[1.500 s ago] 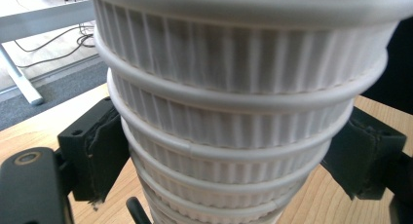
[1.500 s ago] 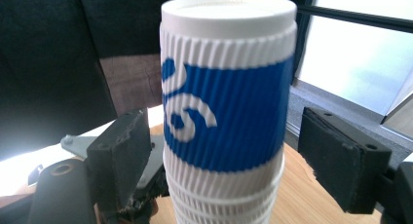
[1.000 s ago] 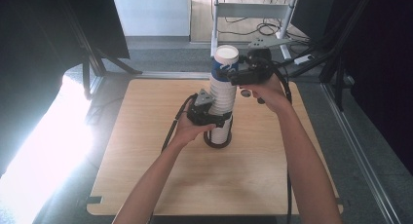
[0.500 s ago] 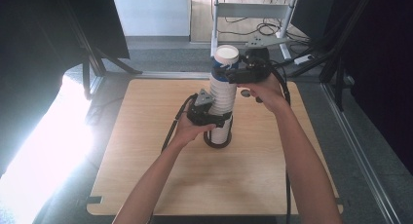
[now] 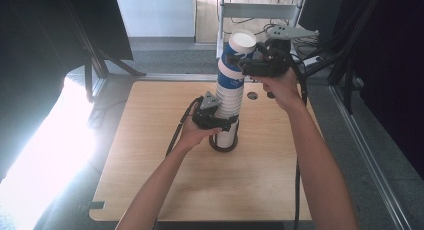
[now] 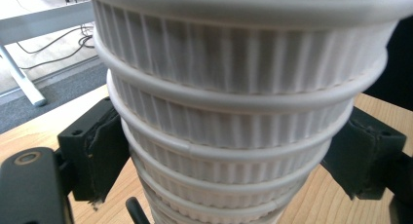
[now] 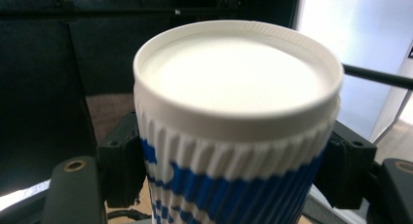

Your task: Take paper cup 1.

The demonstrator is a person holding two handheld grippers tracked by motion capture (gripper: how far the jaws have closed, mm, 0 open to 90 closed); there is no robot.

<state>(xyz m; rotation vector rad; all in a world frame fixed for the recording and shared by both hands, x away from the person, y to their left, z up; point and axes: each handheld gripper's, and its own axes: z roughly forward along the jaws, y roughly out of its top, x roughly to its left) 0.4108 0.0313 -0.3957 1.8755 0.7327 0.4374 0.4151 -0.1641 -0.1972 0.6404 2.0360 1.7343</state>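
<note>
From the near edge of the wooden table (image 5: 165,190), two forearms reach forward toward a tall stack of ribbed paper cups (image 5: 230,97) standing a little past the table's middle, toward twelve o'clock. The base of the stack sits inside a dark ring (image 5: 223,145) on the wood.

Closest in, the left gripper (image 5: 220,121) is clamped on the lower part of the stack from the nine o'clock side. In the left gripper view its black pads (image 6: 104,151) press against the white ribbed walls on both flanks, so it is grasping the stack and steadying it. It has not shifted over the last second.

Farther off and higher, the right gripper (image 5: 252,65) has taken the top cup (image 7: 234,131), the blue-and-white one with the white rim, from the three o'clock side. Its jaws have just been closing, and the right gripper view shows the pads (image 7: 124,160) now tight against the cup's sides just under the rim. Compared with a second ago, that hand sits noticeably higher and the upper blue section leans toward twelve o'clock, away from the white cups below.

I read this as the top cup being peeled off while the lower hand holds the rest down. Whether it has come fully free I cannot tell.

Beyond the table, at twelve o'clock, stands a pale metal rack (image 5: 260,10) with cables.
</note>
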